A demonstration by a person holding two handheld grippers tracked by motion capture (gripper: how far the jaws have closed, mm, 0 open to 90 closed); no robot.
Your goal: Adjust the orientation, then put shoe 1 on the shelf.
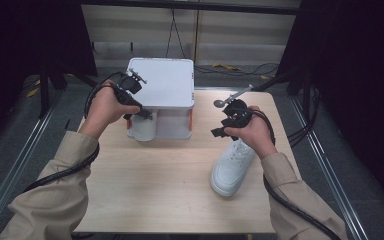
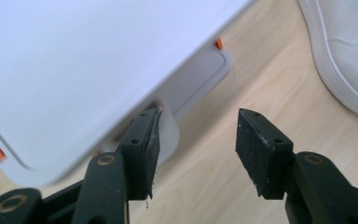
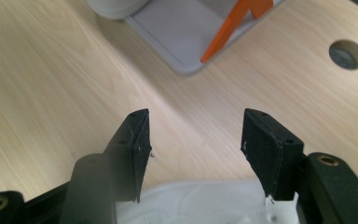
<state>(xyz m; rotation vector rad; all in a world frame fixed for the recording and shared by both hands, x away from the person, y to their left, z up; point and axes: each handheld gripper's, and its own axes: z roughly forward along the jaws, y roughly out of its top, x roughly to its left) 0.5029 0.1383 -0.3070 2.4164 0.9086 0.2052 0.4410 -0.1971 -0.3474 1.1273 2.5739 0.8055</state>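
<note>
A white two-level stand (image 1: pixel 162 82) with orange struts sits at the back middle of the table. Under its top, at the left, the toe of a white shoe (image 1: pixel 143 129) pokes out. My left gripper (image 1: pixel 146 114) is open at the stand's front left corner; in the left gripper view (image 2: pixel 198 116) its left jaw is against that toe (image 2: pixel 168 135). A second white sneaker (image 1: pixel 232 167) lies on the table at the right. My right gripper (image 1: pixel 218 132) hovers open just over its far end, and the sneaker's white fabric (image 3: pixel 191 203) sits below its jaws.
The wooden table (image 1: pixel 155 185) has bare room in front and to the left. The stand's grey base (image 3: pixel 177 32) and an orange strut (image 3: pixel 228 23) lie ahead of my right gripper, with a round hole (image 3: pixel 348 54) in the tabletop. Cables trail from both grippers.
</note>
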